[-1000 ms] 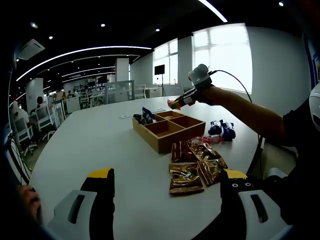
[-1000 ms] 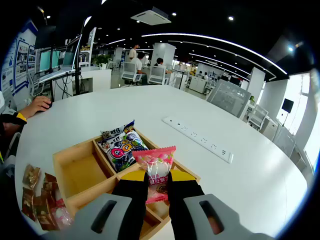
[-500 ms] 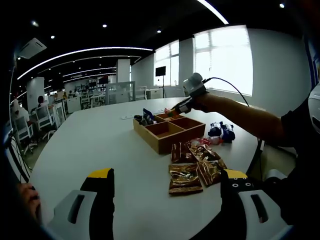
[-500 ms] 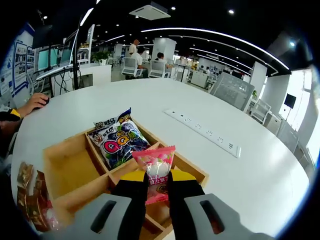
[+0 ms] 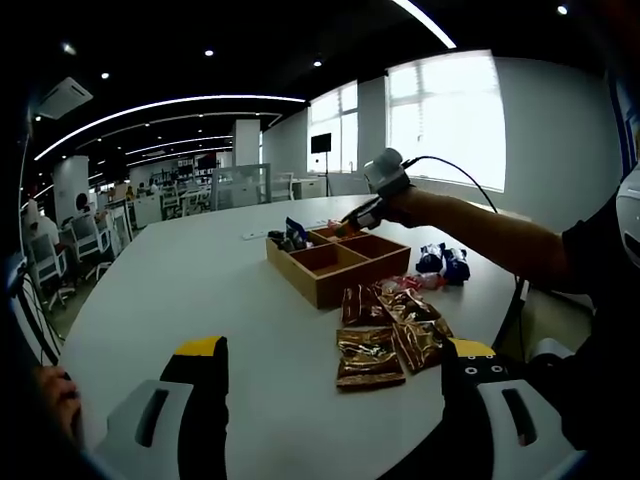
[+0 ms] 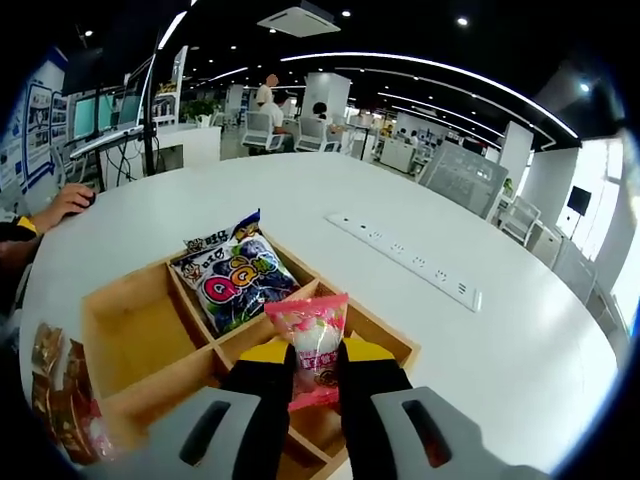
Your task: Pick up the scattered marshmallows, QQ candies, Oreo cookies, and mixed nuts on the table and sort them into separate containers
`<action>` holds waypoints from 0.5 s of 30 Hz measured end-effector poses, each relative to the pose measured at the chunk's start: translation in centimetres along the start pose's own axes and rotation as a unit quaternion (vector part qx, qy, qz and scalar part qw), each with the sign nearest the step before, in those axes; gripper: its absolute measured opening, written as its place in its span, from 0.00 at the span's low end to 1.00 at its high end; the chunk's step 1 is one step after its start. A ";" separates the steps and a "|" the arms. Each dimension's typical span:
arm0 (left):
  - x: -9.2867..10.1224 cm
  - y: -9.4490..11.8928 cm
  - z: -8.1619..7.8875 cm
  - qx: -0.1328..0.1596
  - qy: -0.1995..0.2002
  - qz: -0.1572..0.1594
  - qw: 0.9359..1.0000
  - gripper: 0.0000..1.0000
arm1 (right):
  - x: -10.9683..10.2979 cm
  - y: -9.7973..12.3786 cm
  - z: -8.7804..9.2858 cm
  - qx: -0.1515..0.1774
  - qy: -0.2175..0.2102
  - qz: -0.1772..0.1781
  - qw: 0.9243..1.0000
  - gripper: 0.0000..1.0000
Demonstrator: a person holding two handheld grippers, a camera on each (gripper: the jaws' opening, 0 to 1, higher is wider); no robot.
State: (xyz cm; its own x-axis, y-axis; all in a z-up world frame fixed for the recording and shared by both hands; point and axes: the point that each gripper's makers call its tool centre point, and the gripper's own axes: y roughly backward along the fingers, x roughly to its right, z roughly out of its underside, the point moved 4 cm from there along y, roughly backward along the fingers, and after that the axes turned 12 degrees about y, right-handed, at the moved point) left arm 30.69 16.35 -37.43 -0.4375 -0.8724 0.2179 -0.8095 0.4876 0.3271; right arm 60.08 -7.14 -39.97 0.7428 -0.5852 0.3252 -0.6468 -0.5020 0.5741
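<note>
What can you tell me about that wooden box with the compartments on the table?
The wooden tray is a low, light-coloured box, split by thin dividers into four compartments. It sits flat on the white table. One compartment holds QQ candy bags; the others look empty. The right gripper holds a pink marshmallow packet above it. Brown packets lie beside it on the table.

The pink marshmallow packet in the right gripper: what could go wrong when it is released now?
The right gripper grips the pink marshmallow packet by its lower part, above a divider of the wooden tray. Dropped here, it could straddle the divider or slide in with the QQ candy bag.
</note>
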 end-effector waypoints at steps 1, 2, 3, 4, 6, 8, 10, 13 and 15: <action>0.0 0.0 0.0 0.000 0.001 0.000 1.000 0.91 | 0.1 0.0 0.0 -0.001 -0.004 0.001 1.000 0.14; -0.1 0.0 0.0 0.000 0.002 -0.001 1.000 0.91 | 0.2 0.0 0.0 -0.001 -0.006 0.001 1.000 0.15; -0.1 0.0 0.0 0.000 0.002 -0.001 1.000 0.91 | 0.2 -0.1 0.0 -0.002 -0.007 -0.002 1.000 0.15; -0.1 0.0 0.0 0.000 0.002 -0.001 1.000 0.91 | 0.2 -0.2 0.0 -0.002 -0.007 -0.003 1.000 0.15; -0.1 0.1 0.0 0.000 0.001 -0.002 1.000 0.91 | 0.1 -0.3 0.1 -0.003 -0.007 -0.004 1.000 0.15; -0.1 0.1 -0.1 0.002 0.002 -0.001 1.000 0.91 | 0.1 -0.3 0.2 -0.005 -0.008 -0.007 1.000 0.16; -0.1 0.1 -0.1 0.002 0.002 -0.001 1.000 0.91 | 0.1 -0.3 0.2 -0.005 -0.011 -0.008 1.000 0.17; -0.1 0.0 0.0 -0.001 0.001 0.000 1.000 0.91 | -0.1 -0.3 0.4 -0.005 -0.017 -0.014 1.000 0.19; -0.1 0.0 0.0 -0.002 0.000 0.000 1.000 0.91 | -0.2 -0.3 0.4 -0.005 -0.020 -0.017 1.000 0.21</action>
State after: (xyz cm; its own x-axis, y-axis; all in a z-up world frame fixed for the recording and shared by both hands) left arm 30.75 16.42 -37.51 -0.4374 -0.8724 0.2179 -0.8082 0.4877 0.3301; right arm 60.06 -7.09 -40.51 0.7560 -0.5940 0.2750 -0.6200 -0.5150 0.5920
